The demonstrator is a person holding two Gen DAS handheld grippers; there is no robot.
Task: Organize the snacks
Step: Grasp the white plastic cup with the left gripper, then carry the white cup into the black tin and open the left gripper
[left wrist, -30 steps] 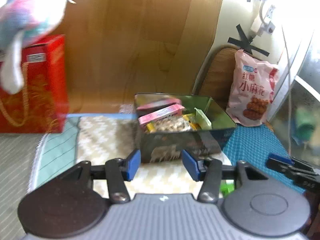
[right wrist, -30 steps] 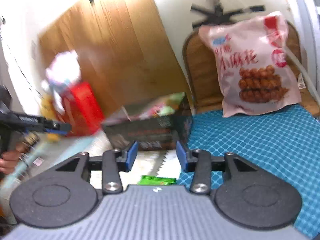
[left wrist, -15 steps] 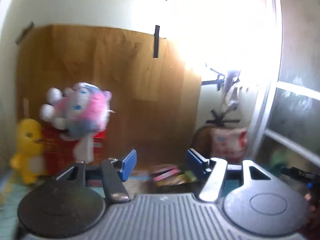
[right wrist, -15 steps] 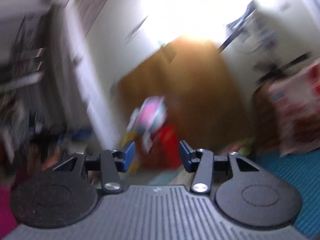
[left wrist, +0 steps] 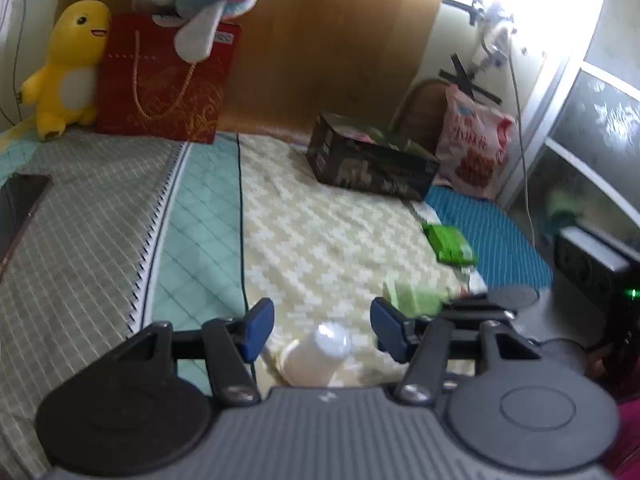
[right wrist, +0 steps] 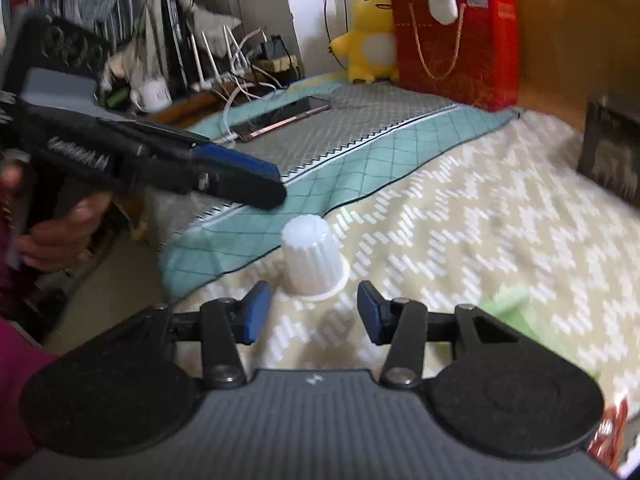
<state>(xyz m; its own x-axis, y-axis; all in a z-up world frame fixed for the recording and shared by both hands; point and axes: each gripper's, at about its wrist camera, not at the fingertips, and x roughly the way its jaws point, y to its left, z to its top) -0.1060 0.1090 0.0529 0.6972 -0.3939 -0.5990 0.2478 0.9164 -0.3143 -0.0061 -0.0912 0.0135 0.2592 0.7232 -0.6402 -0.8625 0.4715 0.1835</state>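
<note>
- No writing is reading clearly here: the pink snack bag [left wrist: 472, 148] print and the red gift bag [left wrist: 164, 84] label are blurring out.
- One white ridged cup [right wrist: 312, 256] is sitting upside down near the bed's front edge; two green packets [left wrist: 450, 242] are lying rightward.
- Left gripper [left wrist: 322, 326] is closing, pads clear of the cup below them.
- Right gripper [right wrist: 310, 312] is hanging released, cup just ahead of its fingertips.

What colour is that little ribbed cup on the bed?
White; the cup shows best in the right wrist view.
</note>
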